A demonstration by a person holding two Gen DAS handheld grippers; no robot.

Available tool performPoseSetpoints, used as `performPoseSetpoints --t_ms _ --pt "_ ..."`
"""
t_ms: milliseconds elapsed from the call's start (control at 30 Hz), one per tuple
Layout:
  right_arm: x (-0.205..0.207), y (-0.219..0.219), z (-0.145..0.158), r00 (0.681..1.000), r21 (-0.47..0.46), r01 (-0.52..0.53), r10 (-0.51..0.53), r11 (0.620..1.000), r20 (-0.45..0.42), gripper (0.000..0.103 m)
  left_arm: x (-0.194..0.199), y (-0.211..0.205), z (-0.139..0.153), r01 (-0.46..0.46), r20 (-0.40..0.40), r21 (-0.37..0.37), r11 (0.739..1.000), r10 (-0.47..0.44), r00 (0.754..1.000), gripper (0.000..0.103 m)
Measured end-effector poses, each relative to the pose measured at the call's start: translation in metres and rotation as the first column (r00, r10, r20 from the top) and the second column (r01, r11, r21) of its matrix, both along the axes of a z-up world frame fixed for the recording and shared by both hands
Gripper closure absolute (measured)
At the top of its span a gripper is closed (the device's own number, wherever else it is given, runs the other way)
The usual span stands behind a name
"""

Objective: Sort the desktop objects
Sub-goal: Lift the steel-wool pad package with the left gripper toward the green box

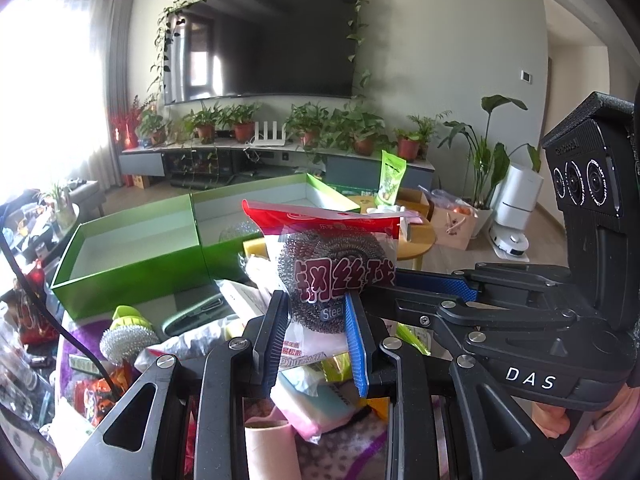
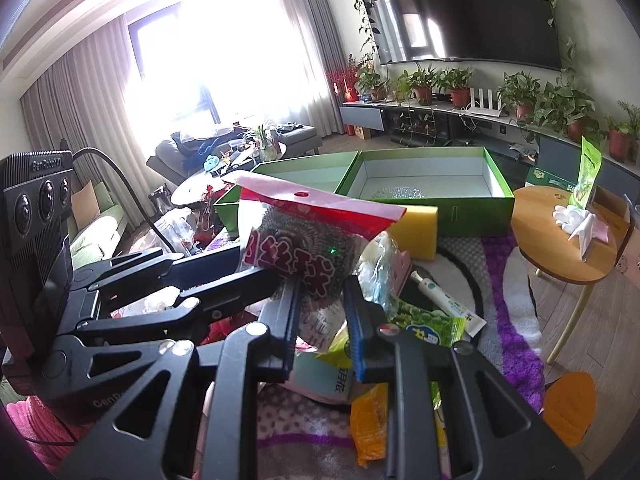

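**Steel-wool packet held between both grippers**

Steel-wool packet (image 1: 332, 264) hangs above the cluttered pile, pinched low by the left gripper (image 1: 316, 312) and the right gripper (image 2: 322, 296) together, probably to steady the floppy bag before carrying it toward the green boxes (image 2: 424, 200).

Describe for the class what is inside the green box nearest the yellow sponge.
Inside the green box, the white floor holds one bare steel wool ball near the front wall. That front wall hides the ball's lower part and the floor strip just behind it.
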State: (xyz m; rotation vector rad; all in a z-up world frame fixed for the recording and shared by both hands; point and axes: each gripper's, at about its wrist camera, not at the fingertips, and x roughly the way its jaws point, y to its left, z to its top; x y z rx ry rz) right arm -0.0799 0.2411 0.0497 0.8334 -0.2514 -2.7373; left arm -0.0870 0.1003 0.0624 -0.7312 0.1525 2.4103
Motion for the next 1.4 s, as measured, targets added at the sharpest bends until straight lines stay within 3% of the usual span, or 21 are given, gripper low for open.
performPoseSetpoints --t_ms 733,1400 --pt "-0.019 0.002 0.008 1.0 0.0 -0.005 0.005 1.0 -0.006 0.08 -0.011 -0.003 0.001 -0.005 -0.007 0.002 1.0 0.005 1.0 0.076" --pt "-0.068 0.025 0.029 0.999 -0.008 -0.016 0.016 1.0 -0.042 0.08 -0.064 0.009 0.021 -0.015 -0.045 -0.013 1.0 0.015 0.999 0.076"
